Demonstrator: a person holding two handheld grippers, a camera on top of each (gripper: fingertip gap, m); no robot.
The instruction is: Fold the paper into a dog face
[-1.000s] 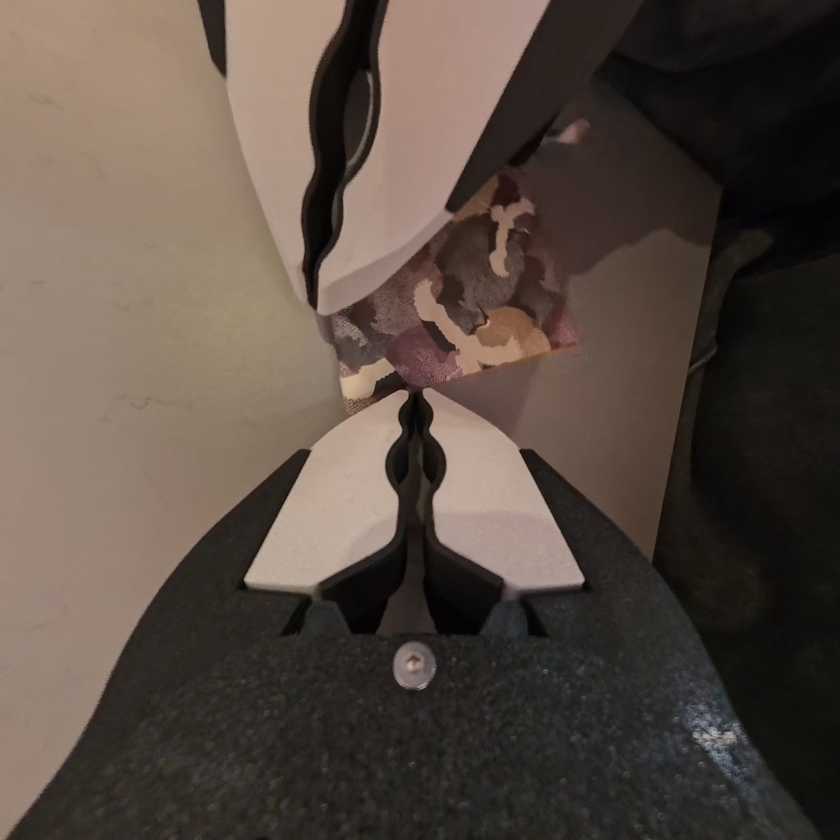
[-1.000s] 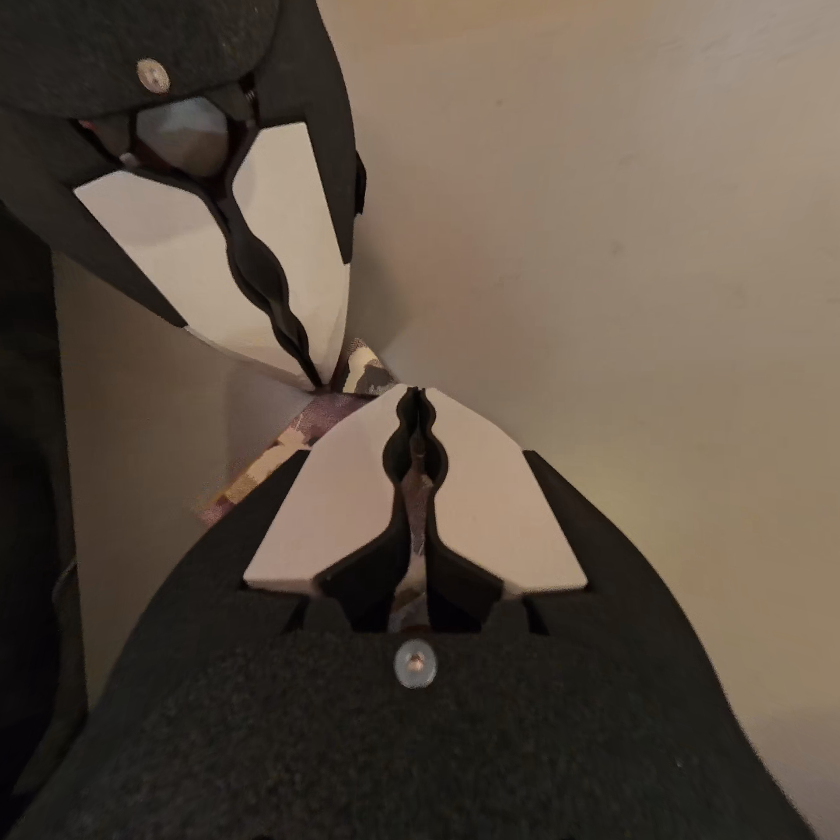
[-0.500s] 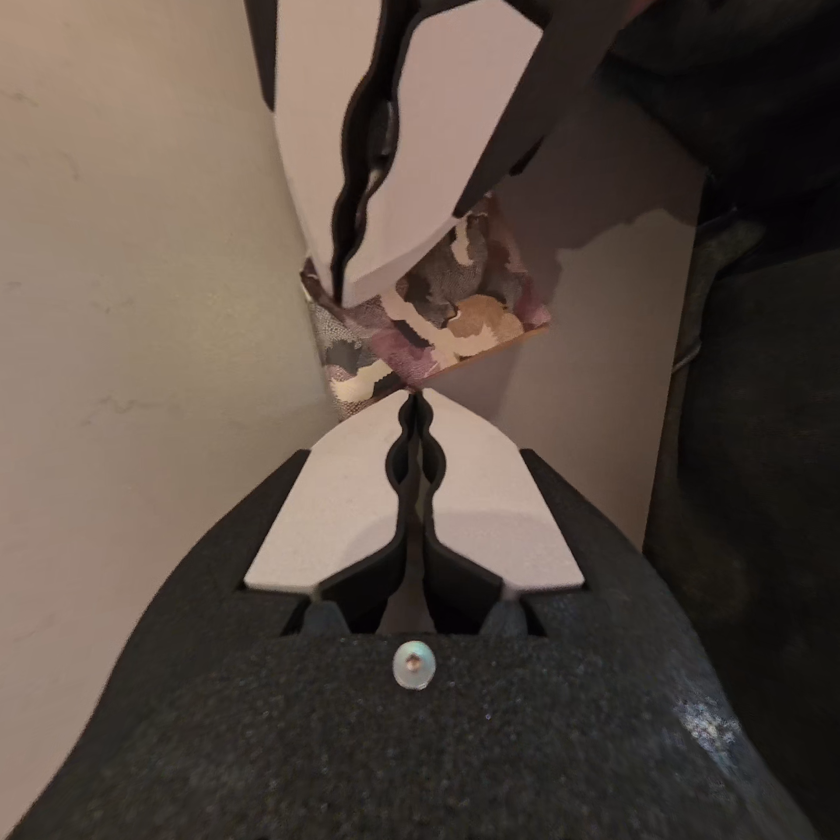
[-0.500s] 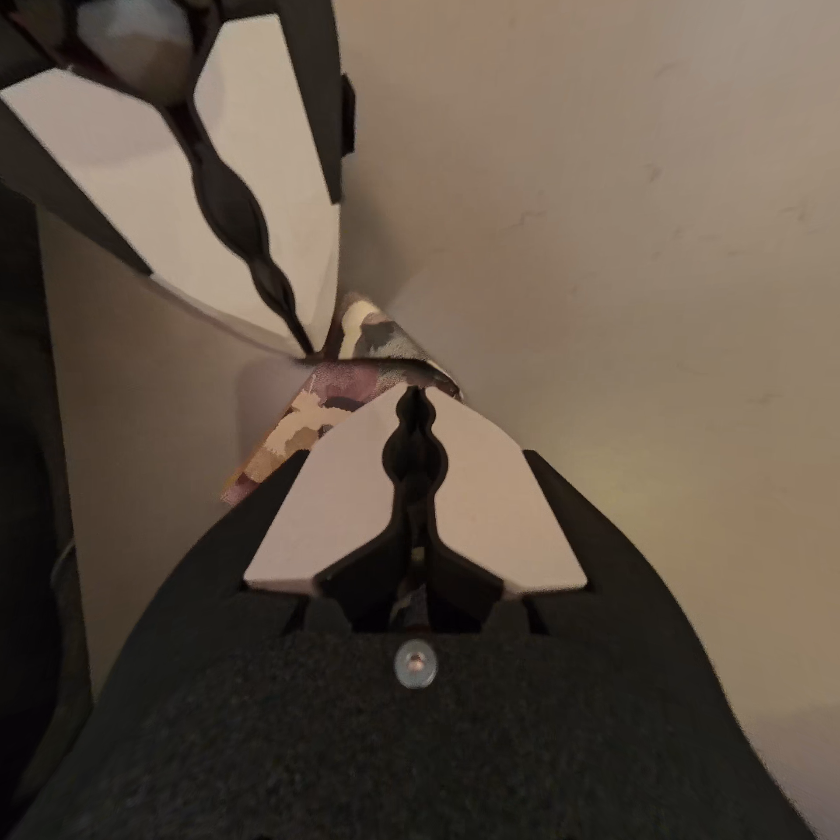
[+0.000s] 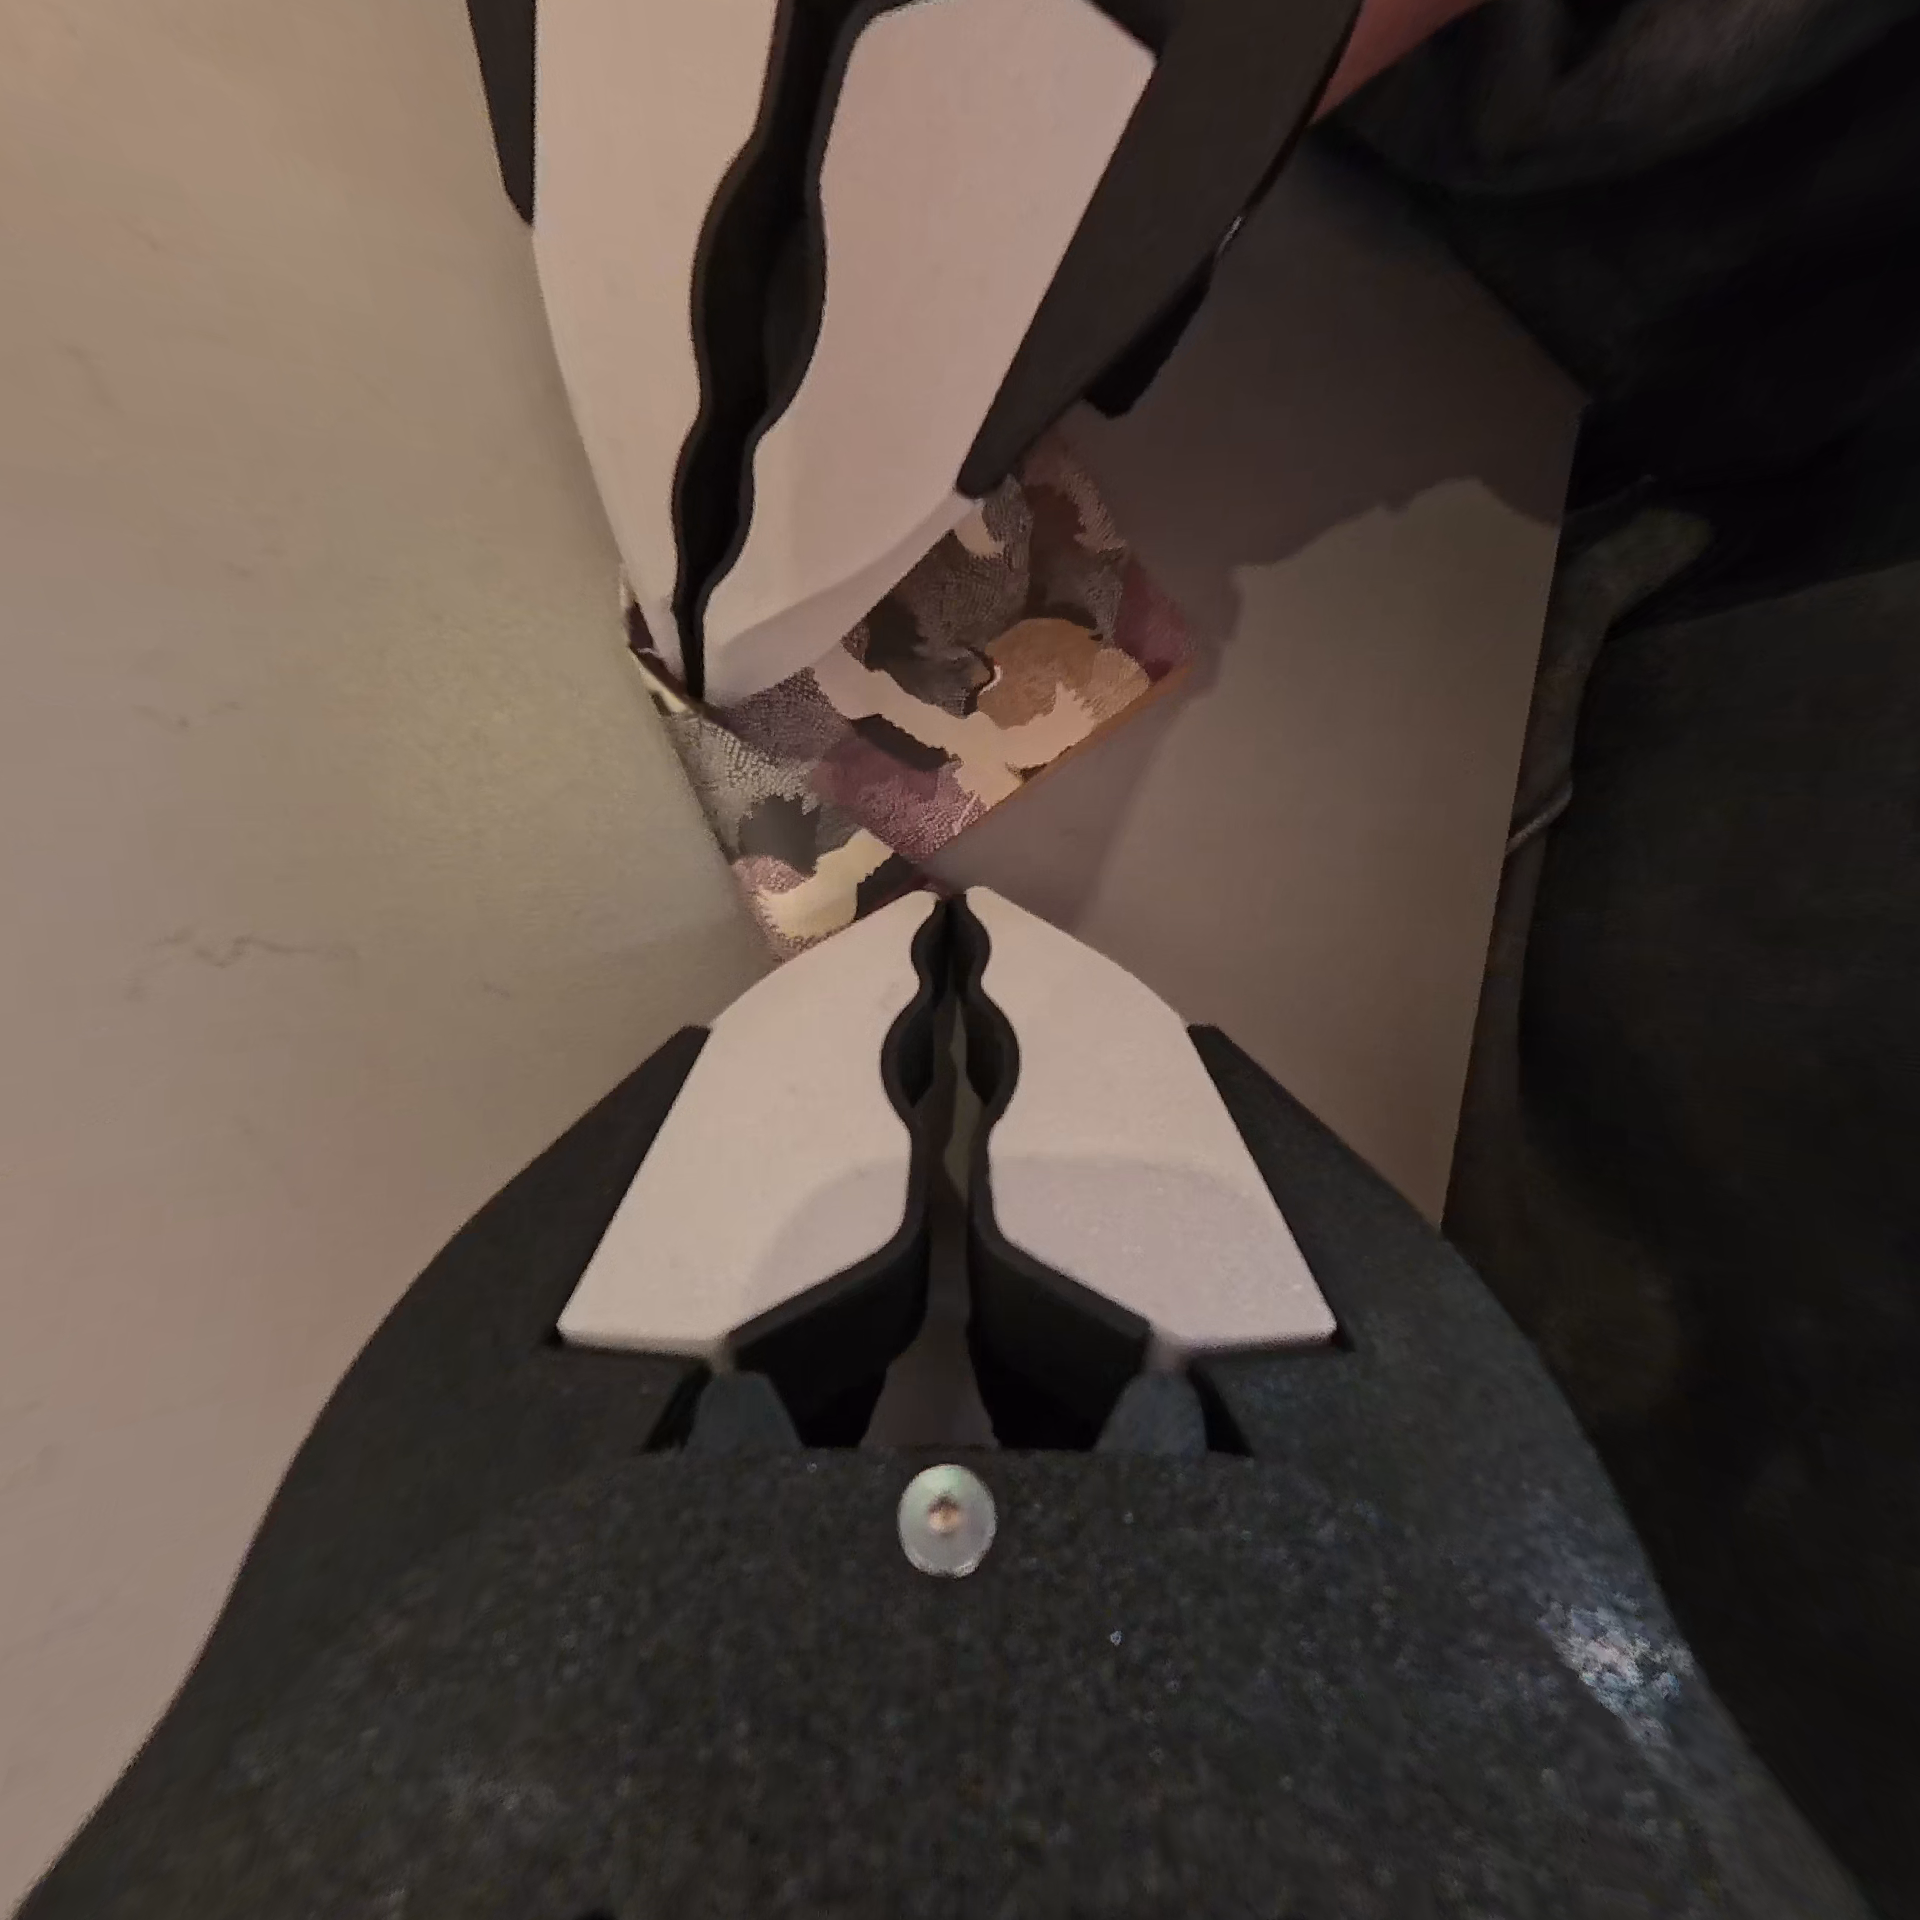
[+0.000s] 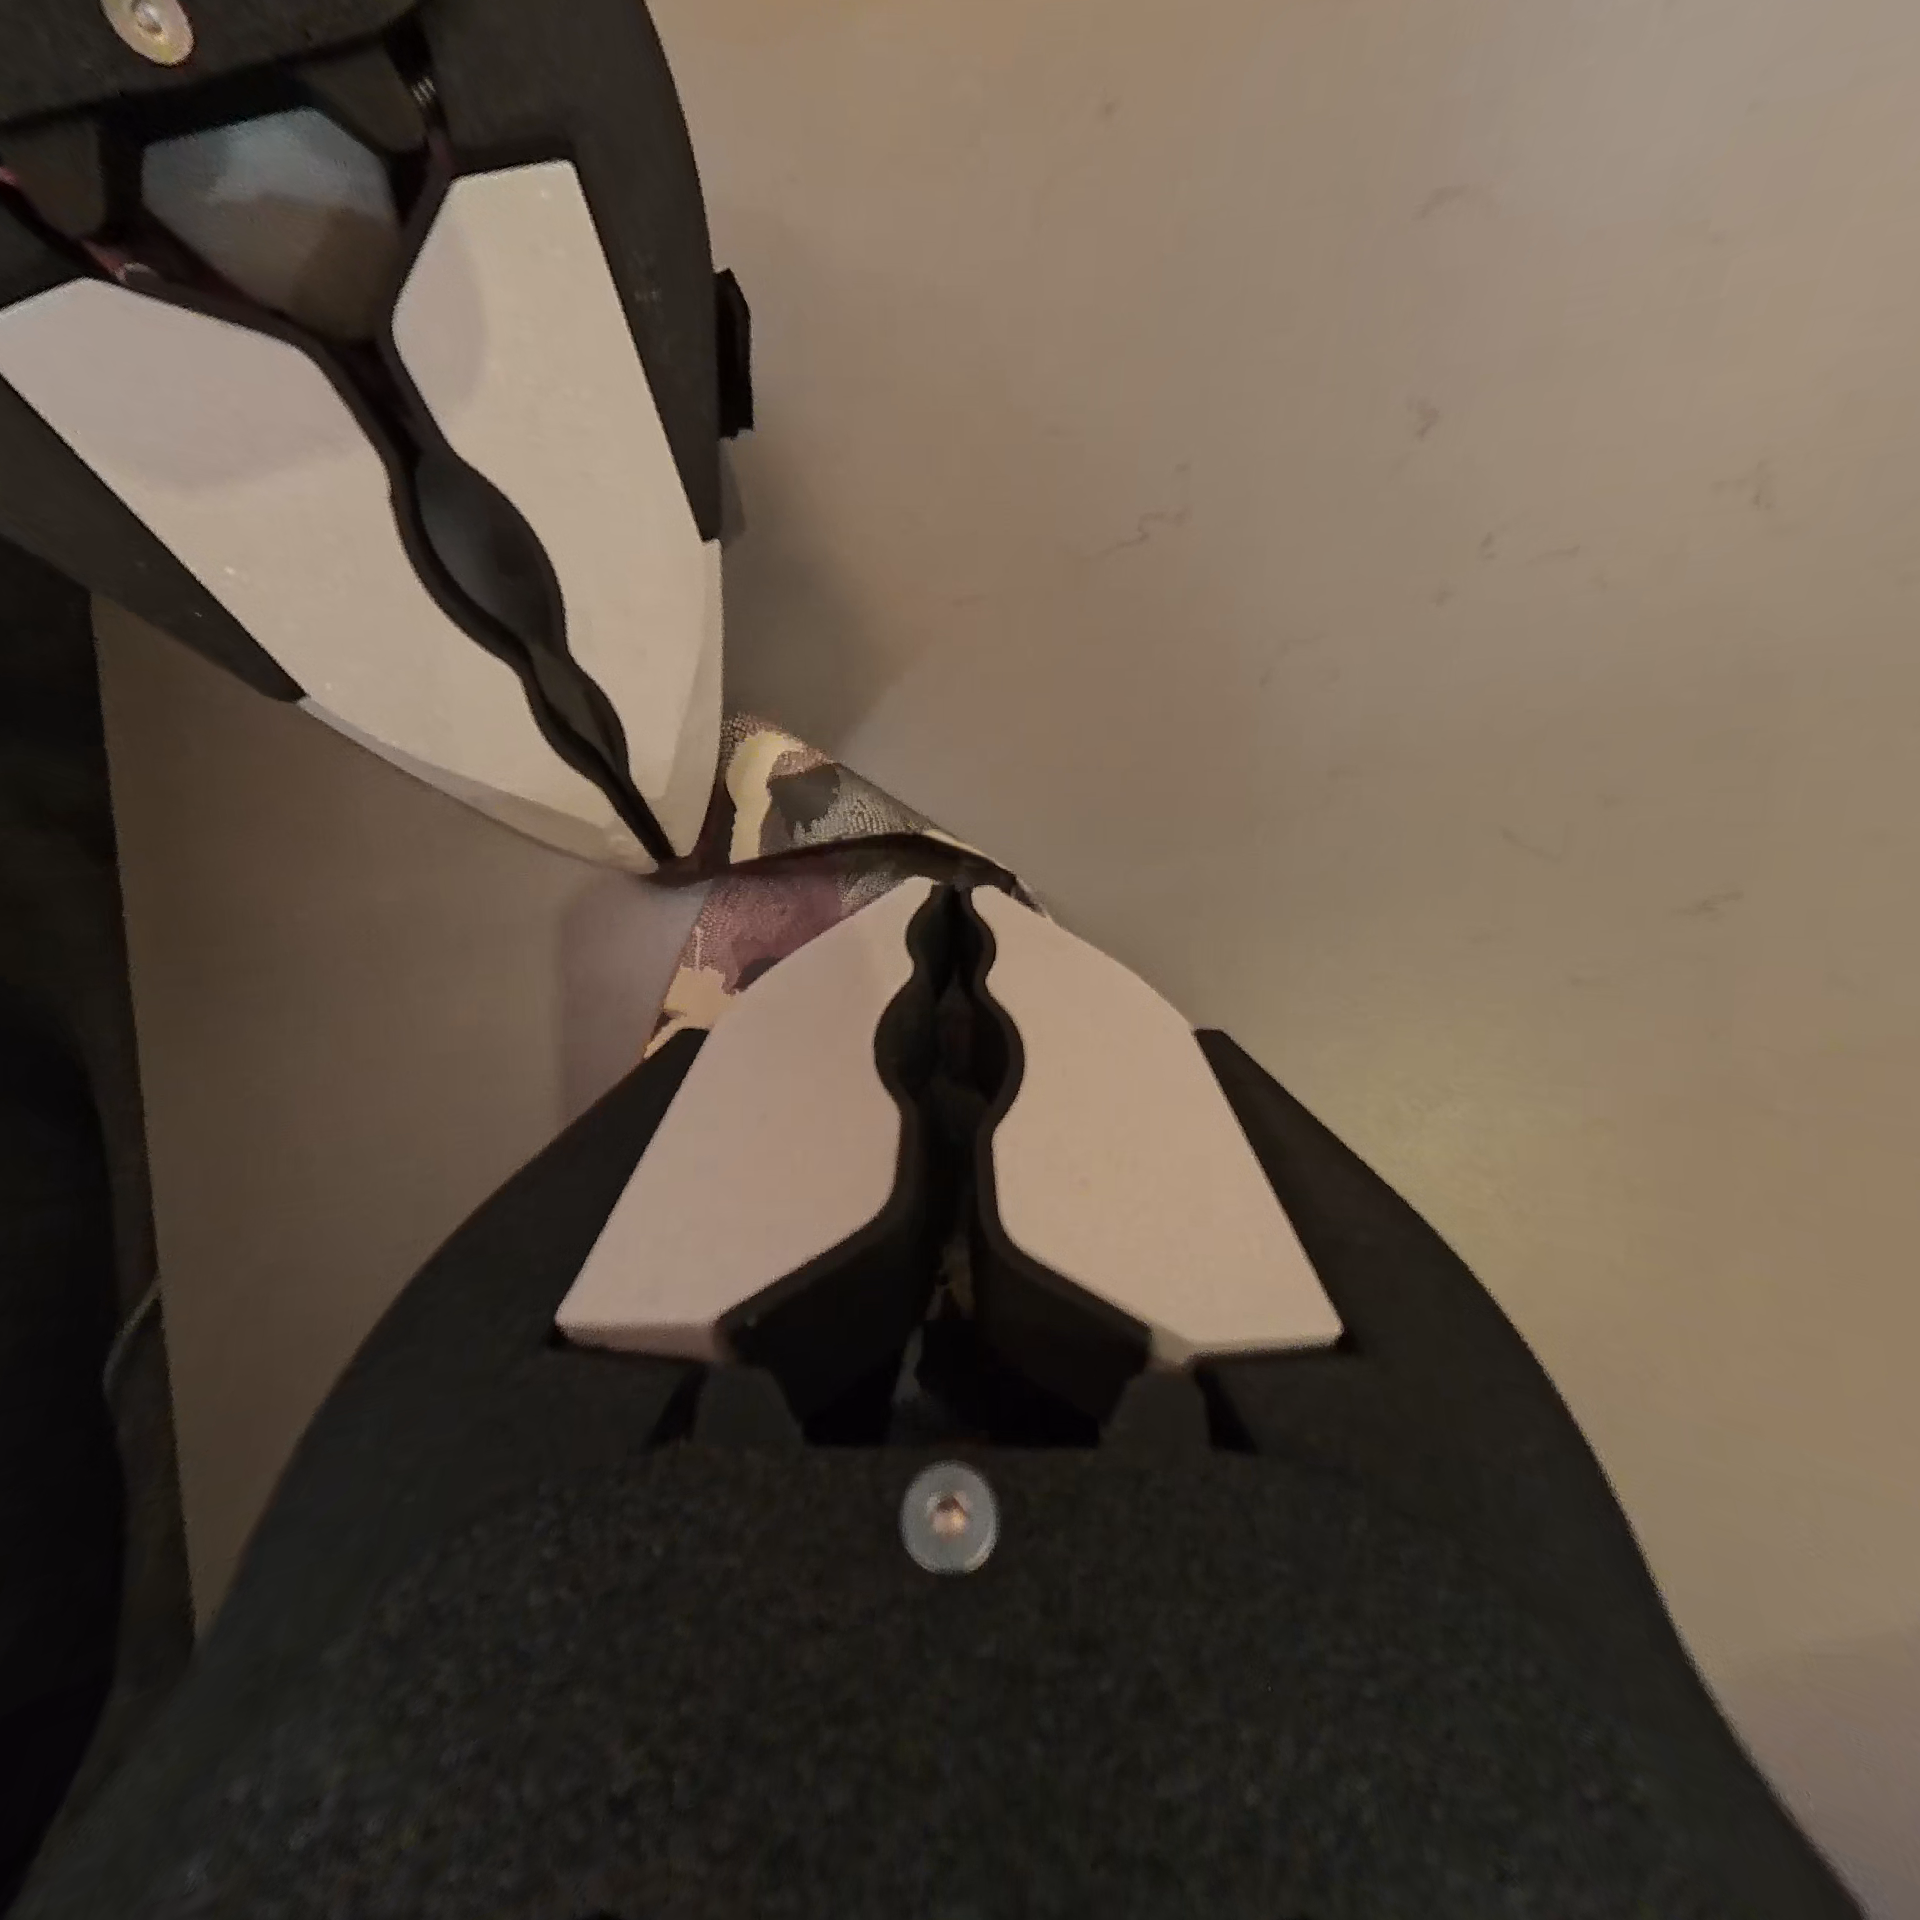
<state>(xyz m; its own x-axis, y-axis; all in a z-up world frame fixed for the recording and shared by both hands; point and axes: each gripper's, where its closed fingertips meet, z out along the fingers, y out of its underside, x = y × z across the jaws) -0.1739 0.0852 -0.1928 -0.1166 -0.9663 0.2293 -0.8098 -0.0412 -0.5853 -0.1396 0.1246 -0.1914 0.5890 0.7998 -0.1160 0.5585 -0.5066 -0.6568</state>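
The paper [image 5: 966, 717] is a small folded sheet with a purple, grey, tan and cream patchwork print. It lies partly raised off the pale table. My left gripper [image 5: 948, 902] is shut on its near corner. The right gripper comes in from the top of the left wrist view [image 5: 691, 681] and is shut on the paper's left corner. In the right wrist view my right gripper [image 6: 951, 888] pinches the paper [image 6: 821, 805], and a strip of it shows between the jaws. The left gripper [image 6: 665, 850] meets the paper from the upper left there.
The pale beige table [image 5: 260, 727] shows faint scratches. Its edge [image 5: 1496, 831] runs down the right of the left wrist view, with dark floor or clothing [image 5: 1714, 935] beyond. In the right wrist view the table edge and dark area [image 6: 62, 1039] are at the left. About 5 cm separates my left fingertips from my right.
The right gripper has slid leftward along the paper to its left corner, and the two gripper tips now stand farther apart. More of the printed paper shows between them.
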